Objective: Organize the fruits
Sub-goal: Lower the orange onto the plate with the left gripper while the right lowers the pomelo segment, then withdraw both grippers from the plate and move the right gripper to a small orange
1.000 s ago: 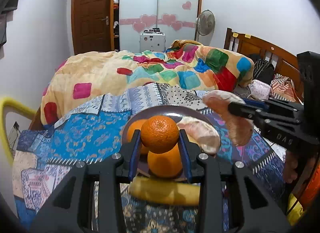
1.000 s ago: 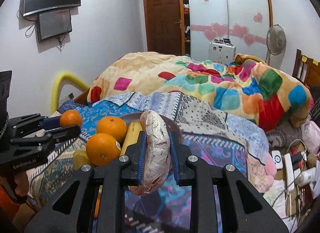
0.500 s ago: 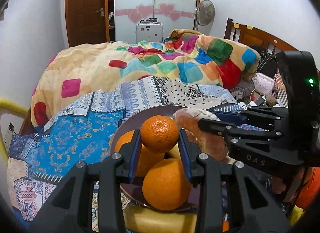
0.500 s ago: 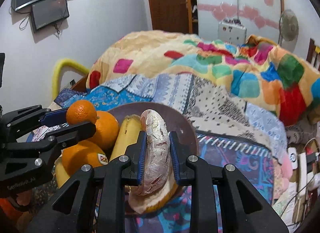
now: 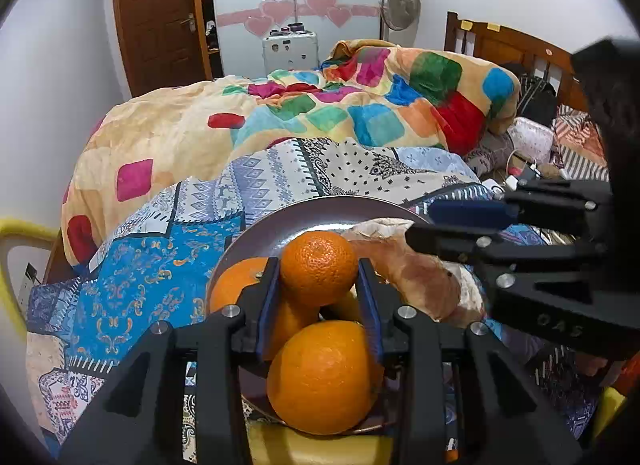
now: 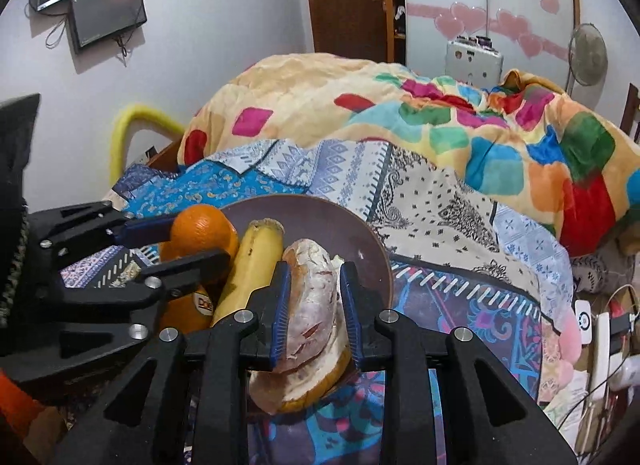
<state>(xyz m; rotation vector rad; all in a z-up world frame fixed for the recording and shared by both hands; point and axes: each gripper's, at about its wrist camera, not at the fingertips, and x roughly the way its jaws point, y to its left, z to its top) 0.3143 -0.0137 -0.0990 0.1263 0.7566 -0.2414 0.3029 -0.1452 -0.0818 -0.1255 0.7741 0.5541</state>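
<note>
A brown plate lies on the patterned bedspread. My left gripper is shut on a small orange and holds it over the plate, above two larger oranges. It also shows in the right wrist view. A banana lies on the plate. My right gripper is shut on a pale wrapped pomelo piece at the plate's near right rim, over another piece.
A colourful quilt is heaped behind the plate. A wooden headboard and cables and chargers lie to the right. A yellow chair rim is at the left. A second banana lies under the left gripper.
Both grippers moved forward and down over the plate with their loads. The pomelo piece now sits low at the plate's rim beside the banana. The orange is over the other oranges.
</note>
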